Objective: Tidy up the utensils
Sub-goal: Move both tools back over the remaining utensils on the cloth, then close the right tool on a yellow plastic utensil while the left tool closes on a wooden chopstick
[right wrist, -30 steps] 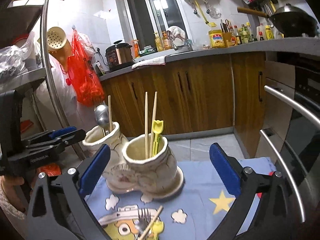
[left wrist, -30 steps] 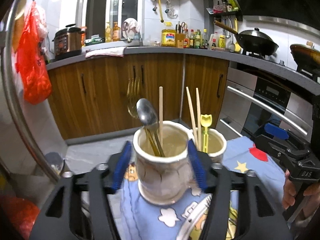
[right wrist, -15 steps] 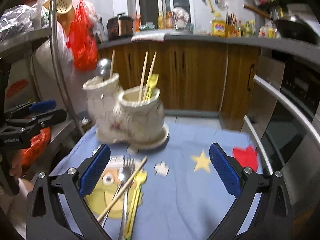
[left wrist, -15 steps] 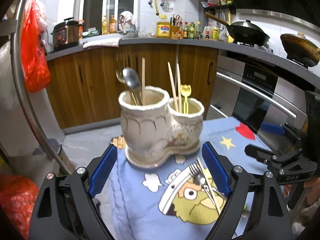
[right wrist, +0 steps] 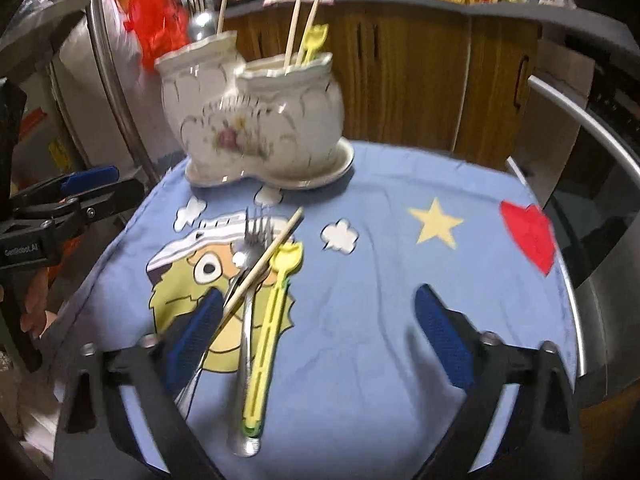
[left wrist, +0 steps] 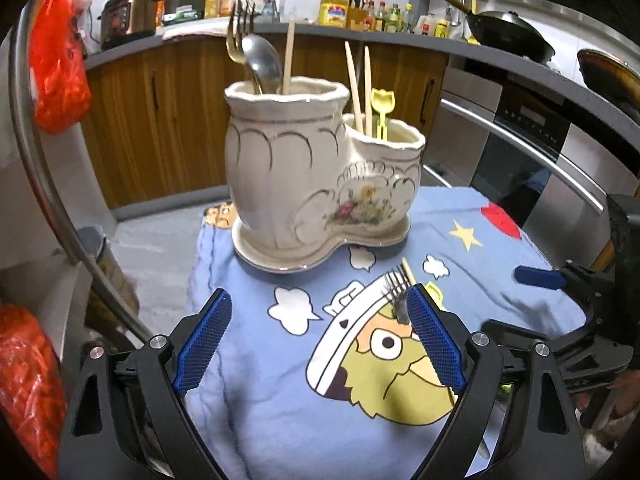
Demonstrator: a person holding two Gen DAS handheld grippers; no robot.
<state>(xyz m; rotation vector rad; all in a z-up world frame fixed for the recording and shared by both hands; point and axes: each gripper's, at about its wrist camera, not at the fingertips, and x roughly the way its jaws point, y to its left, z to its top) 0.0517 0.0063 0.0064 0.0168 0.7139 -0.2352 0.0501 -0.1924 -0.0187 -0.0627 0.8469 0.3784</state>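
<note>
Backed off from the holder (left wrist: 320,168) now, both tools (left wrist: 320,344) (right wrist: 316,336) wide open and empty; risks scattering crossed fork (right wrist: 250,280), chopstick (right wrist: 266,264), yellow utensil (right wrist: 272,312).

left wrist: low, near holder (left wrist: 320,168) | right wrist: higher, angled down | shared: holder, cloth (right wrist: 380,280)

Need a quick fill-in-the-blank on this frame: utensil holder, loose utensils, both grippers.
1. The metal spoon stands in the ceramic holder's ____ compartment.
2. The loose yellow fork lies on the ____ cloth.
3. The chopstick lies ____ the metal fork.
4. The left gripper and right gripper hold ____.

Missing: taller; blue; across; nothing
</note>
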